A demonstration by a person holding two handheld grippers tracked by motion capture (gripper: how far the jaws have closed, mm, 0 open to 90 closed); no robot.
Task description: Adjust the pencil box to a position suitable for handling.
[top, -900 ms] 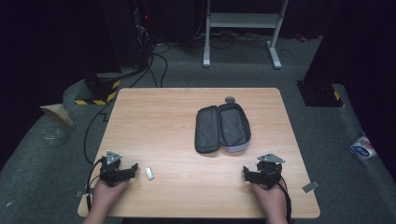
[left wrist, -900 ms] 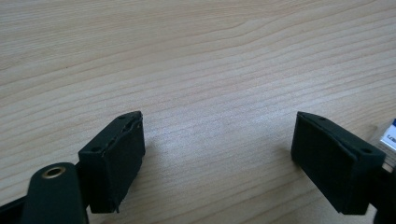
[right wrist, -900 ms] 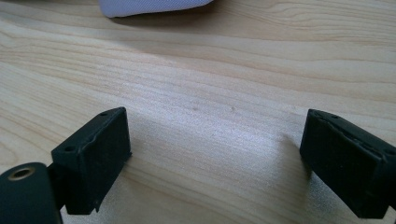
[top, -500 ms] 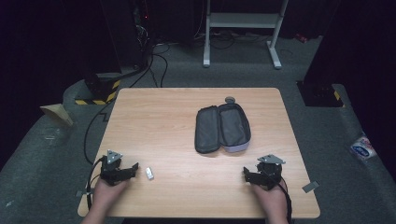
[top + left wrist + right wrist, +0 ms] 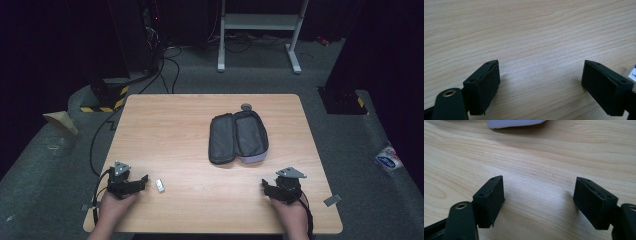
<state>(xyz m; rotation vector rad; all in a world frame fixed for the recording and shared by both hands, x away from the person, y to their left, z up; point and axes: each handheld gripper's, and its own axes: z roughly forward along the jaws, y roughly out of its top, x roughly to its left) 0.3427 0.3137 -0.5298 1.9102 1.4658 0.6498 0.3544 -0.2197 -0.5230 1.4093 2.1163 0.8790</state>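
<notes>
Near the front edge of the wooden worktop (image 5: 175, 125), the left gripper (image 5: 142, 180) rests close to the front left corner, held in a hand (image 5: 116, 210) that comes in from below. Its jaws stand wide apart with nothing between them; the left gripper view looks along them over bare wood grain, and the pads (image 5: 485, 86) sit low over the surface. Just beside that gripper, a little toward the middle of the front edge, lies a small white object (image 5: 160, 185), too small to make out; a white corner of it (image 5: 632, 73) peeks in at the right edge of the left gripper view, outside the jaws. The right gripper (image 5: 267, 188) sits near the front right corner in the other hand (image 5: 290, 215), a grey three-cornered plate on top. Its jaws too stand wide and hold nothing, with bare wood between the pads (image 5: 490, 200). Farther in, right of the worktop's centre and well apart from both grippers, an open dark pouch (image 5: 237, 137) lies spread flat with its grey lining up; its pale underside (image 5: 514, 123) shows at the top of the right gripper view. A small round grey object (image 5: 246, 106) touches the pouch's far end, toward the back edge.
</notes>
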